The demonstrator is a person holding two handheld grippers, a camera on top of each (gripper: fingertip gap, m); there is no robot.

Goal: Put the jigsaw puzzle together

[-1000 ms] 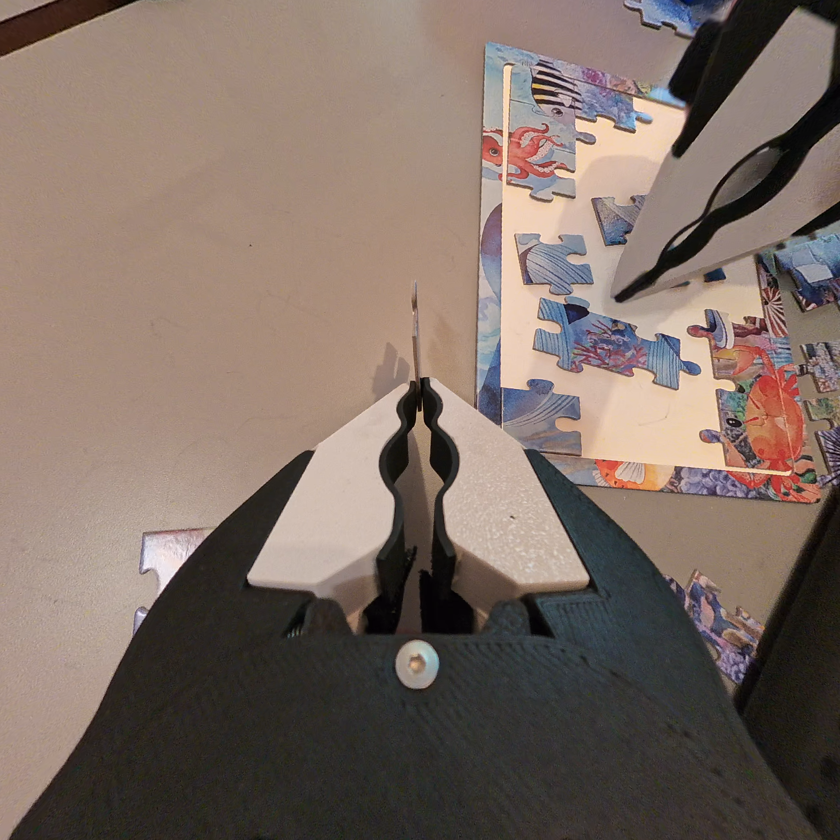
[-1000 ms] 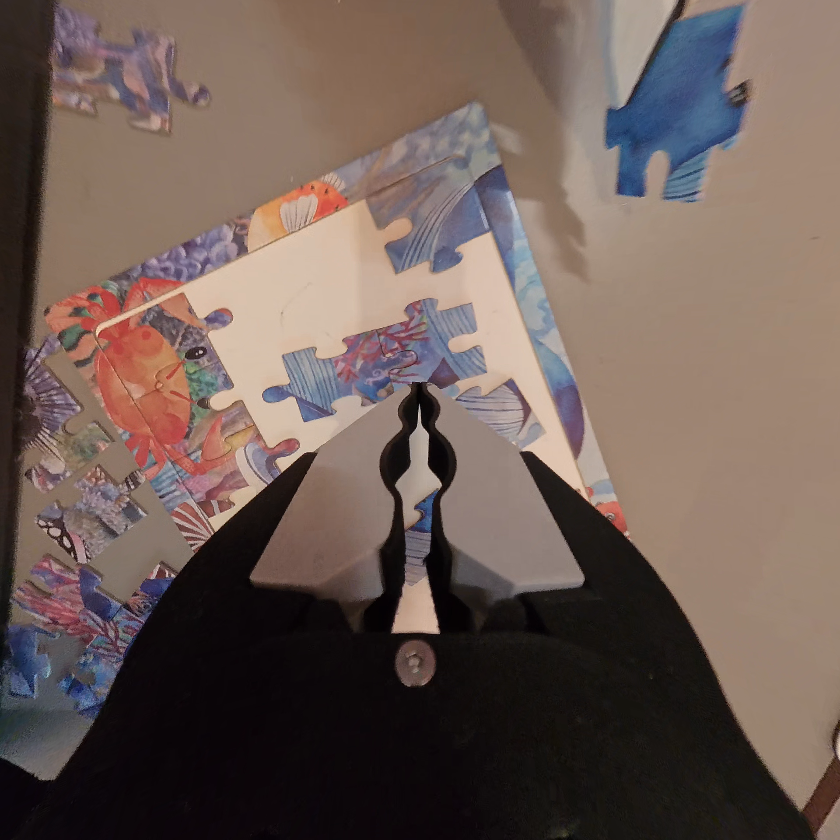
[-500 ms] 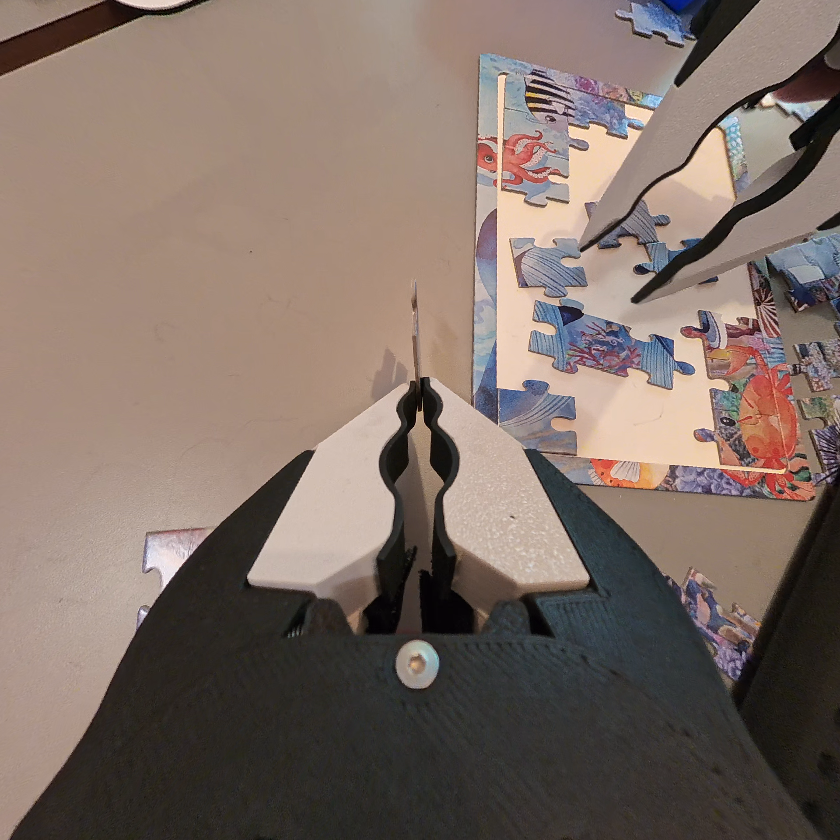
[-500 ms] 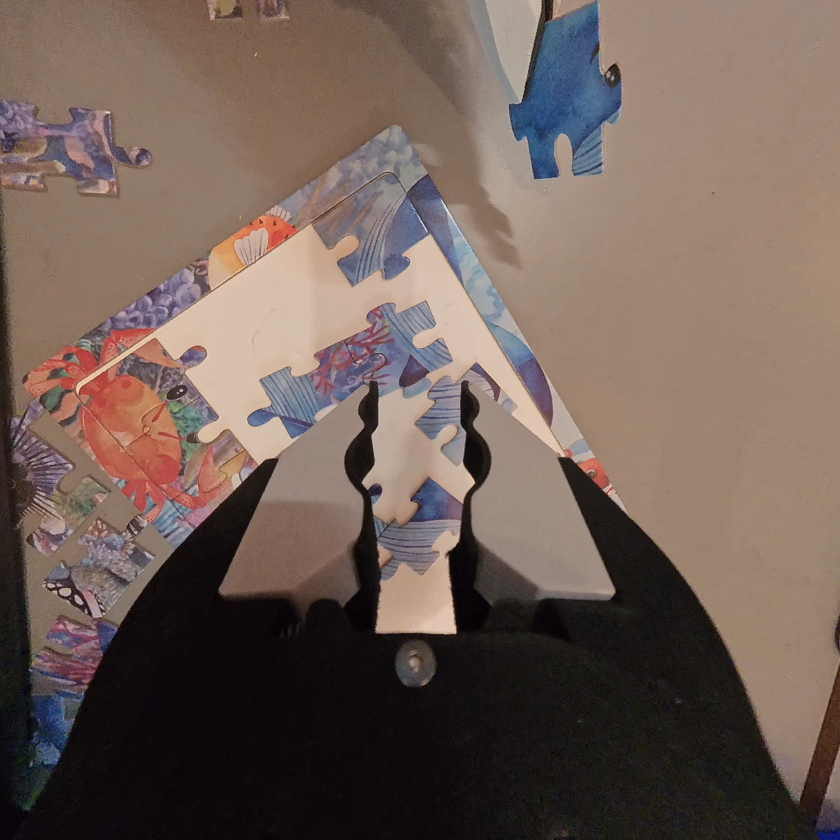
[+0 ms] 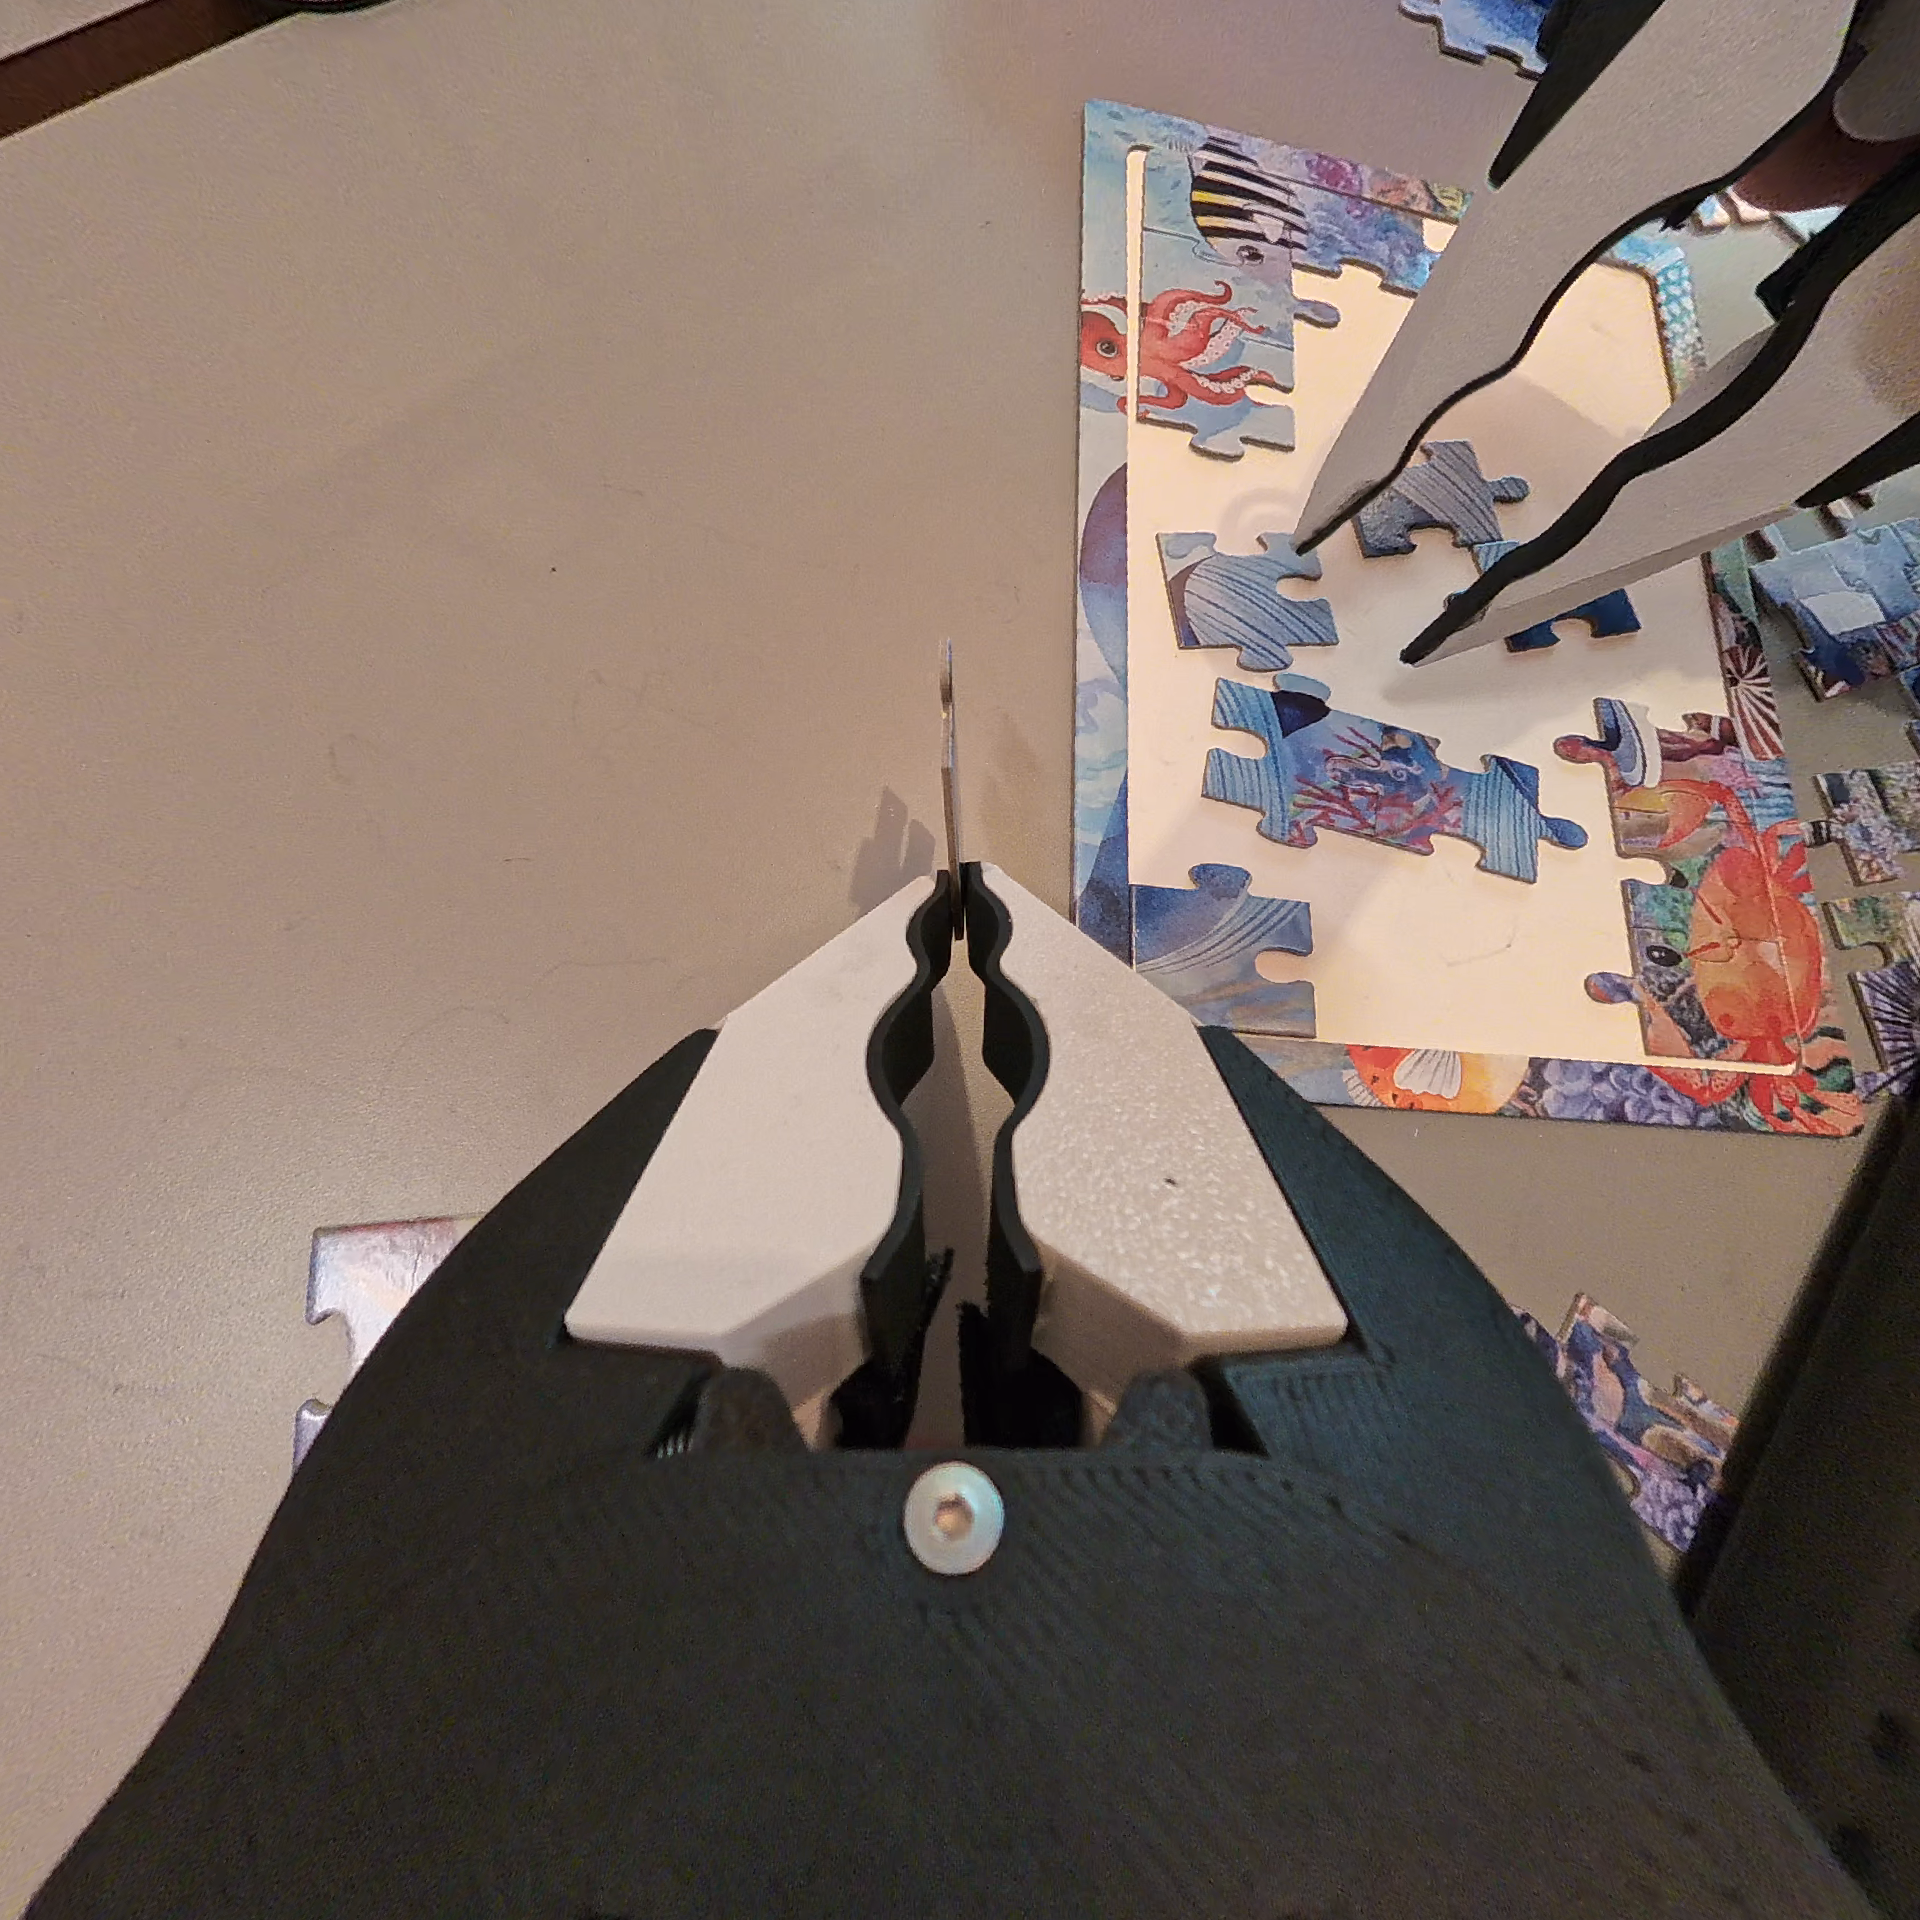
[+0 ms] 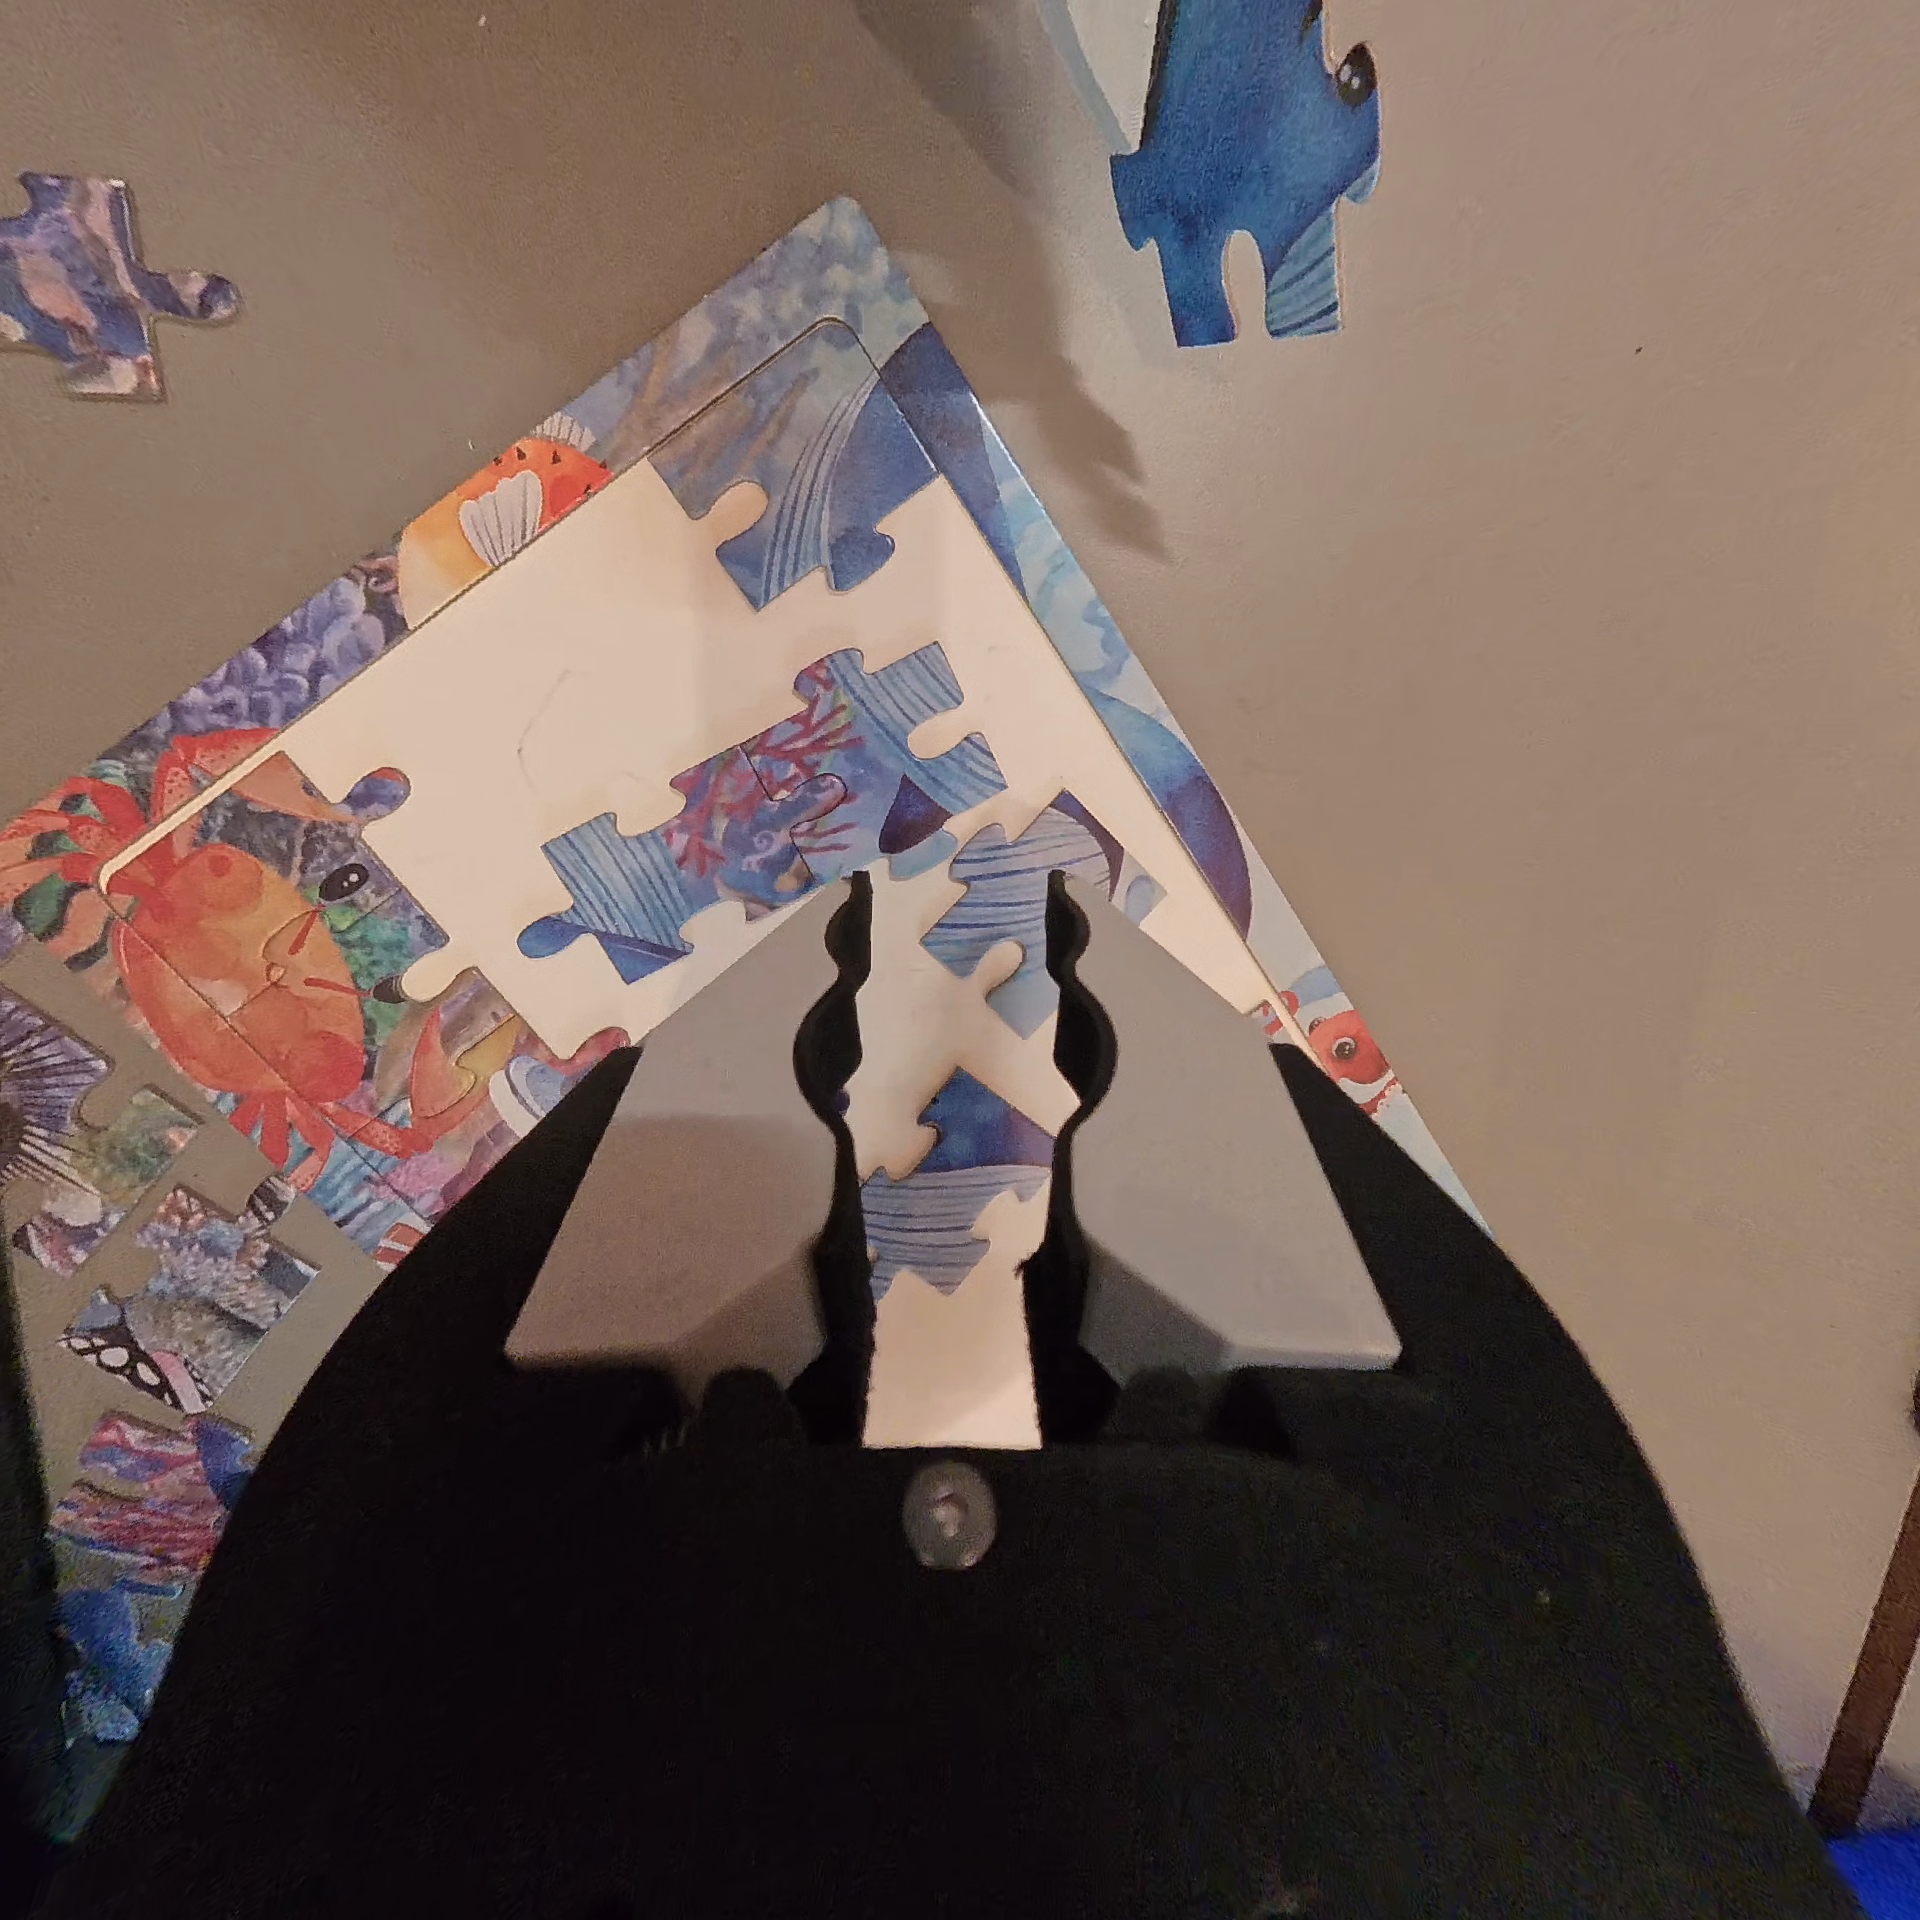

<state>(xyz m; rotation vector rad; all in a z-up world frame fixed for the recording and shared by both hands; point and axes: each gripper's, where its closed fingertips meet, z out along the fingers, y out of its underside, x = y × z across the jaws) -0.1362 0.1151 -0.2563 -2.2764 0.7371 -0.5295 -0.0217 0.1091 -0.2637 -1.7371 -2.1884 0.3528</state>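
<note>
The worktop (image 5: 436, 520) carried the puzzle tray (image 5: 1103, 727), seen right of the left tongs (image 5: 957, 883) and beneath the right tongs (image 6: 956, 883). The right tongs were held apart, empty, over loose pieces (image 6: 961, 1153). A blue piece (image 6: 1247, 177) was clamped edge-on in the left tongs.

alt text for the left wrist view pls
The left tool pinches a puzzle piece edge-on above a tan table. To its right, the open right tool hovers over a partly filled puzzle tray.
</note>
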